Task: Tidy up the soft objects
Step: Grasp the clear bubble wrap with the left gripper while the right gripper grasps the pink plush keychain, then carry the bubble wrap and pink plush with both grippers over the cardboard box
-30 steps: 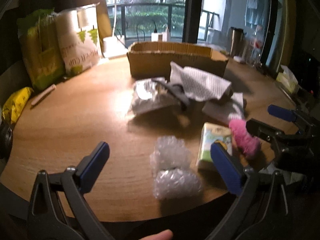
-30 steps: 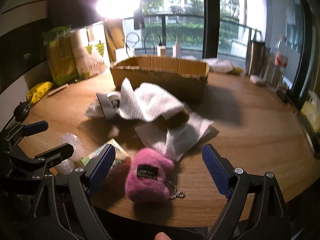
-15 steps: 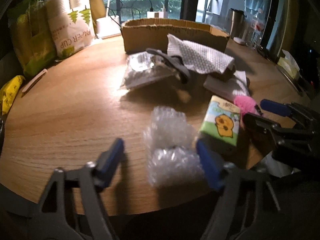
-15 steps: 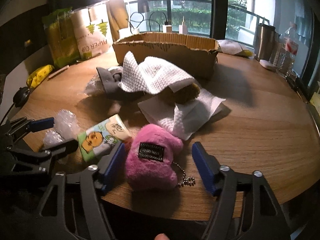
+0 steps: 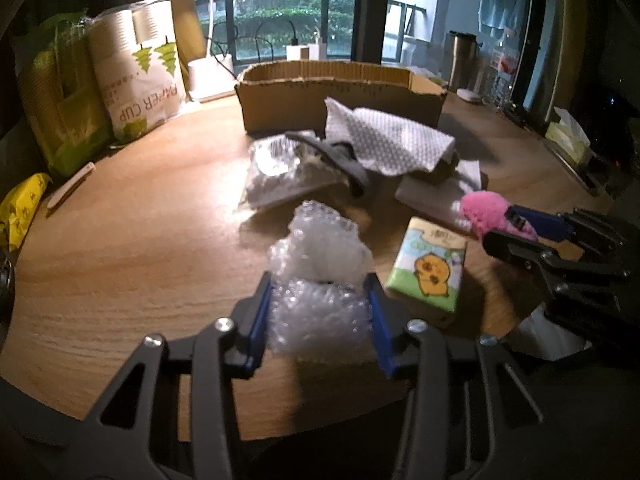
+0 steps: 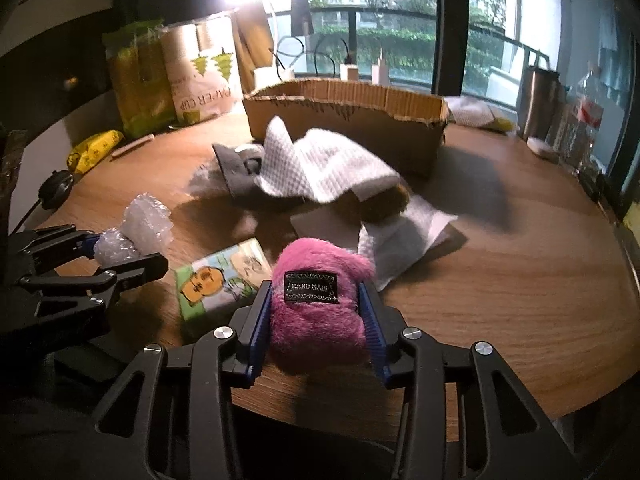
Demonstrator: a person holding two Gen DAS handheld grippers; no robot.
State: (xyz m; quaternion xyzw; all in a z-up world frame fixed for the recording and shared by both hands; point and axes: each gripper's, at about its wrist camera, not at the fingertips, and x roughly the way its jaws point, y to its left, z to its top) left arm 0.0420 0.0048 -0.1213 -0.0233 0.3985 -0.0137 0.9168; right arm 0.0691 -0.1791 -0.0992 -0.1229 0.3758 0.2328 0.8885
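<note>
My left gripper (image 5: 320,312) is shut on a wad of clear bubble wrap (image 5: 320,276) at the near edge of the round wooden table (image 5: 132,240). My right gripper (image 6: 316,320) is shut on a pink plush toy (image 6: 316,300) with a black label; the toy also shows in the left wrist view (image 5: 484,210). A tissue pack with a cartoon print (image 5: 428,266) lies between them and shows in the right wrist view (image 6: 220,276). A white waffle cloth (image 5: 388,144), a grey item and a plastic bag (image 5: 280,172) lie in a pile before an open cardboard box (image 5: 340,96).
Paper-cup packs (image 5: 136,80) and a green pack (image 5: 56,108) stand at the back left. A yellow packet (image 5: 20,208) and a wooden stick (image 5: 70,190) lie at the left edge. A steel flask (image 6: 538,100), bottles and a tissue box (image 5: 568,140) stand at the right.
Both grippers have closed from wide open. The left has moved forward and shut on the bubble wrap; the right has shut on the pink plush toy.
</note>
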